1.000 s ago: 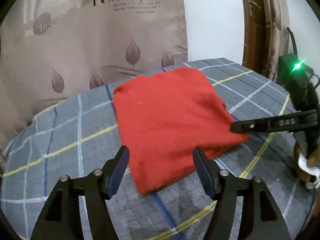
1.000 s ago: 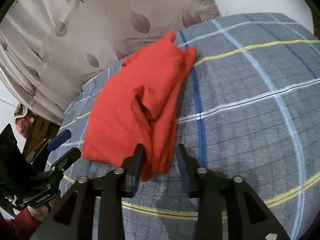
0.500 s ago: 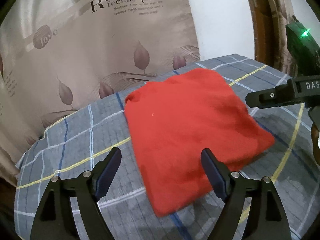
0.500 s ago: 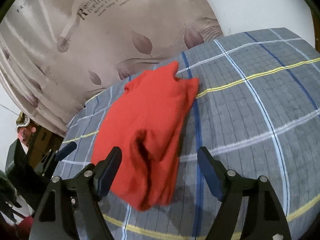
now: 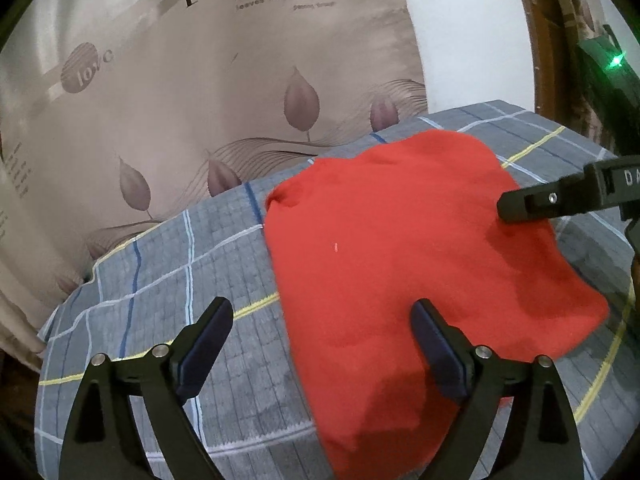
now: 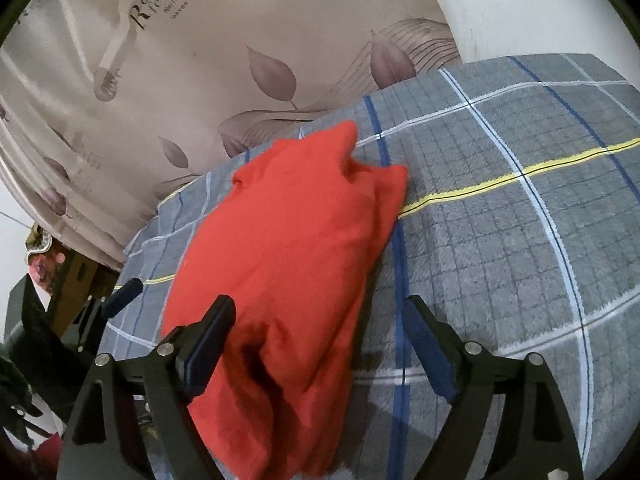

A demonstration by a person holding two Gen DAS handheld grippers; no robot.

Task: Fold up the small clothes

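A folded red garment (image 5: 404,264) lies flat on a grey plaid cloth (image 5: 168,272). It also shows in the right wrist view (image 6: 296,264), lying lengthwise with its near end bunched. My left gripper (image 5: 322,340) is open and empty, raised over the garment's near left edge. My right gripper (image 6: 318,340) is open and empty above the garment's near end. One right finger reaches in from the right over the garment in the left wrist view (image 5: 560,200). The left gripper shows at the left edge of the right wrist view (image 6: 116,304).
A beige curtain (image 5: 200,80) with leaf print hangs close behind the cloth-covered surface. A wooden door frame (image 5: 548,40) and white wall stand at the far right. The plaid surface (image 6: 520,216) extends to the right of the garment.
Both grippers have opened wider and drawn up and back from the garment. The right gripper let go of the garment's near end, which now lies on the cloth.
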